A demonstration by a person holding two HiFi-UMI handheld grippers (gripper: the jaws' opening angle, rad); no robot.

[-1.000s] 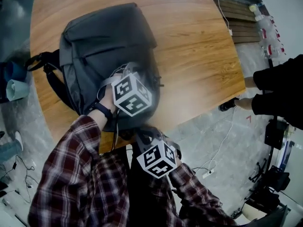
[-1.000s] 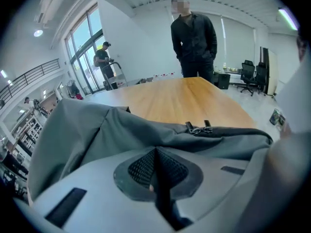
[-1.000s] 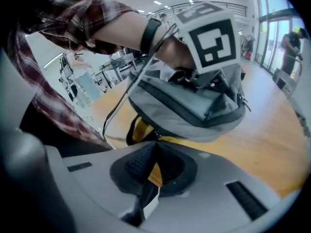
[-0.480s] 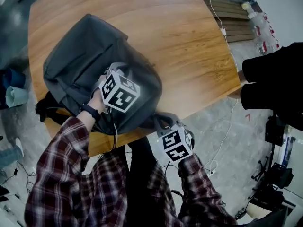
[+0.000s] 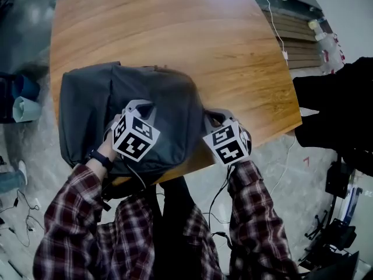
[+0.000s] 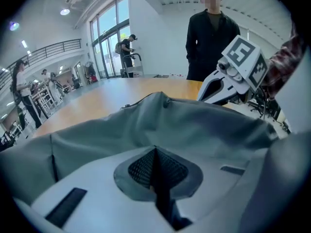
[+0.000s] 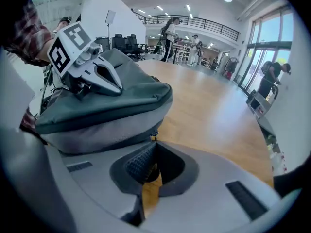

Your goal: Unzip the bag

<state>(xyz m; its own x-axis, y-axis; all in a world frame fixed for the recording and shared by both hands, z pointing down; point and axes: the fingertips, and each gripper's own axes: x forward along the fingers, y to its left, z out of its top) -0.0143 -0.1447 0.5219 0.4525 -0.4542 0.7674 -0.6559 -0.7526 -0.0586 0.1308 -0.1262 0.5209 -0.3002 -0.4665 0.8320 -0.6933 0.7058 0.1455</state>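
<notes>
One grey bag [image 5: 169, 98] on table [image 5: 175, 28]; right gripper [image 7: 153, 144] pinches zipper pull [image 7: 152, 135].

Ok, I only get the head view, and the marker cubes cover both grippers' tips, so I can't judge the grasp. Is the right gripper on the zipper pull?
Observer: Yes. In the right gripper view, the right gripper is shut, with the small metal zipper pull pinched at its tips.
Operator: And the left one?
Observer: In the left gripper view, the left gripper looks shut on the grey fabric of the bag, which bunches into a ridge just ahead of it.
</notes>
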